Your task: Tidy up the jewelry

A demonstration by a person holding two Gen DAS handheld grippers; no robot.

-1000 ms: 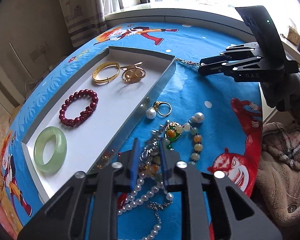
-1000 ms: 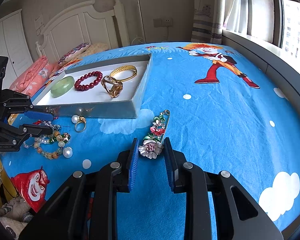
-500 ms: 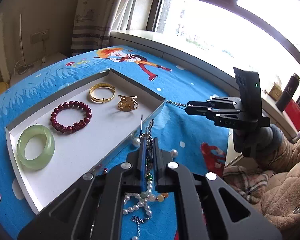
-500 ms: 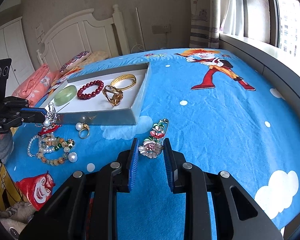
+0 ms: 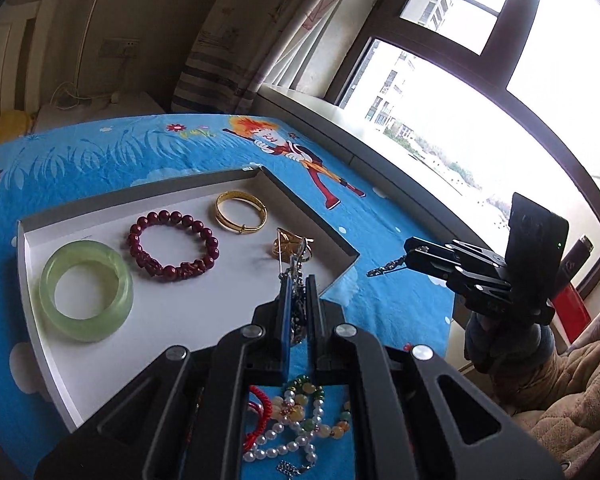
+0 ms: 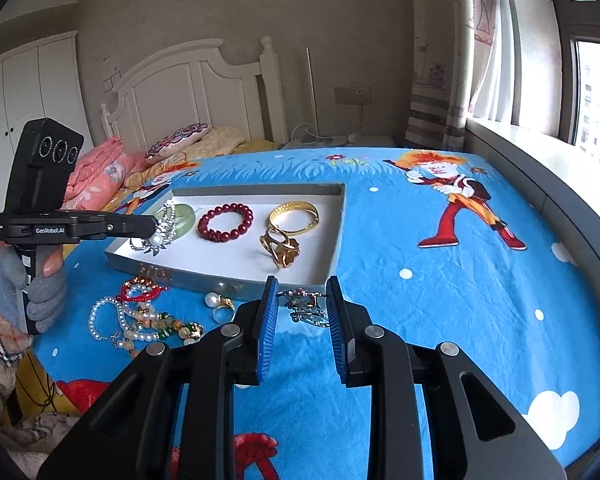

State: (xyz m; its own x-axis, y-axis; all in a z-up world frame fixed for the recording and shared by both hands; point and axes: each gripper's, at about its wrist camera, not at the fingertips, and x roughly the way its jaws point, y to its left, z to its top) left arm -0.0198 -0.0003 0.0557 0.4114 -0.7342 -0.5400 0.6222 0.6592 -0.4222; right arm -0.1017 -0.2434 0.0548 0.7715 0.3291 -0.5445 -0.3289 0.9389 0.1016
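Note:
My left gripper (image 5: 296, 280) is shut on a silver pearl brooch (image 6: 160, 232) and holds it above the near part of the white tray (image 5: 188, 312). The tray holds a green jade bangle (image 5: 86, 290), a dark red bead bracelet (image 5: 172, 245), a gold bangle (image 5: 241, 211) and a gold ring (image 6: 281, 249). My right gripper (image 6: 300, 304) is open, its fingers on either side of a flower brooch (image 6: 305, 307) lying on the blue cloth in front of the tray. The left gripper also shows in the right wrist view (image 6: 152, 226).
Bead and pearl strands (image 6: 140, 320) and a pearl ring (image 6: 219, 304) lie on the blue cloth (image 6: 460, 300) in front of the tray. A window sill (image 6: 540, 168) runs along the right. A bed headboard (image 6: 188, 84) stands behind.
My left gripper closed on the silver brooch, lifted it off the pile and carried it over the tray. My right gripper stayed open around the flower brooch and rose a little.

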